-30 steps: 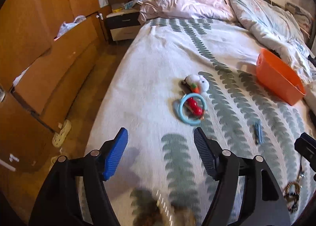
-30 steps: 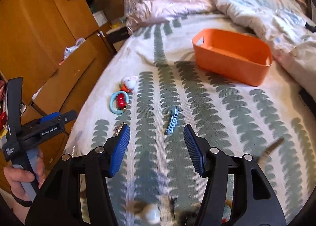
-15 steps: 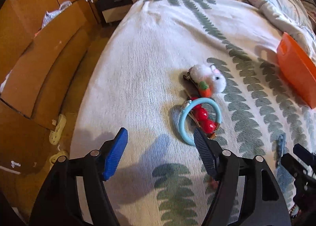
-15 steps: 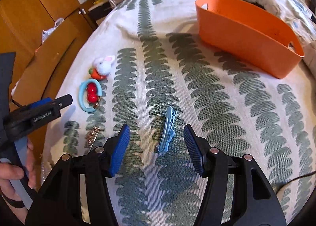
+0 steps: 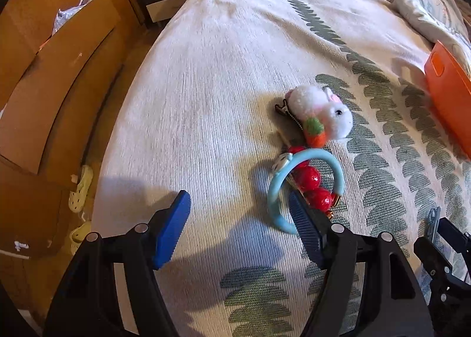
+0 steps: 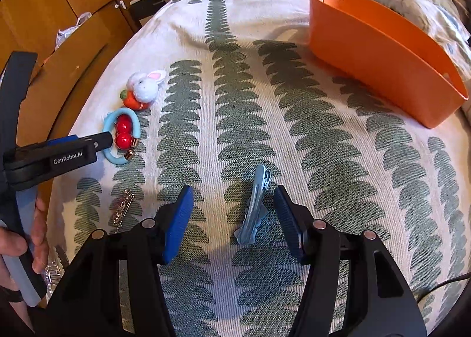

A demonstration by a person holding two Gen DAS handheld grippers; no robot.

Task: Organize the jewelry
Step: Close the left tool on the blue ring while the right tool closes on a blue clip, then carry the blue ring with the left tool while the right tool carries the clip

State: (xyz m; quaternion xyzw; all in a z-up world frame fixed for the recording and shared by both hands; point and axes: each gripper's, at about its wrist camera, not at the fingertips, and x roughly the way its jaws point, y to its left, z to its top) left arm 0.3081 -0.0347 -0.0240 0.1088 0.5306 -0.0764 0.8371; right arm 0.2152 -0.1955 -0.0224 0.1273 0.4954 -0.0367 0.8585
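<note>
Black left gripper [image 6: 100, 143], marked "GenRobot.AI", and right gripper [image 6: 232, 213] both gape, nothing btwn pads.

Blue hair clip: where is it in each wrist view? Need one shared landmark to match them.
Left wrist: the blue hair clip is at the lower right edge, mostly hidden behind the right claw's black frame.
Right wrist: the blue hair clip lies low centre on the bedspread, between the open right claw's pads, untouched.
Shared landmark: the orange basket, at right in both.
</note>
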